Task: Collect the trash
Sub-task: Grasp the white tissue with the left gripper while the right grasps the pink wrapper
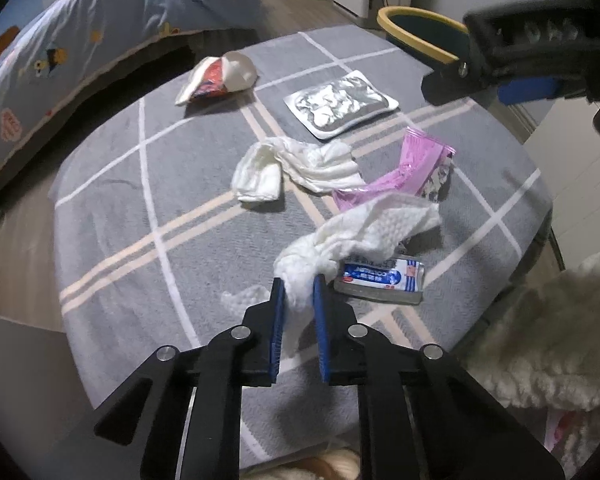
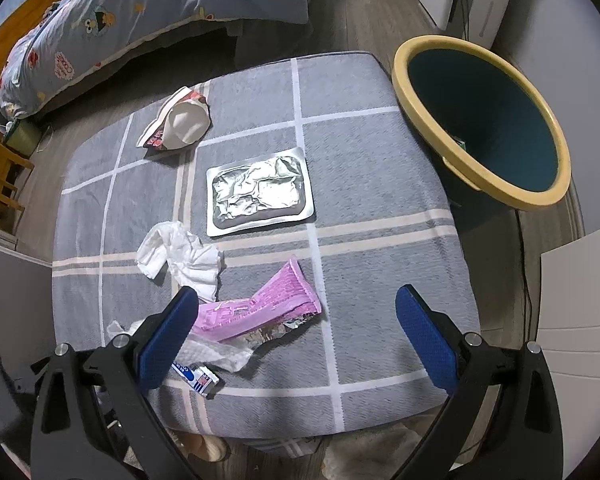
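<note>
Step in hand: first pickup. Left gripper (image 1: 299,285) has its jaws nearly closed on the near end of a crumpled paper towel (image 1: 364,232); towel looks partly lifted, far end trailing over the pink wrapper (image 1: 412,168). Right gripper (image 2: 296,300) hangs above the worktop (image 2: 380,160) with jaws wide apart, holding nothing.

Landmark = bin (image 2: 482,124), yellow rim, dark inside, tilted, just off the worktop's far right edge.

Next move, my read: carry the towel right and away to the bin; keep the grip firm, since soft embossed paper can slip or tear.

Left of the bin:
- foil tray (image 2: 260,190), flat, creased, shiny, nearest
- tissue wad (image 2: 180,252), soft, beyond the tray
- torn red-and-white packet (image 2: 176,124), farthest
- small blue-white sachet (image 1: 382,278), glossy, beside the left jaws

Worktop cover is grey checked fabric.
</note>
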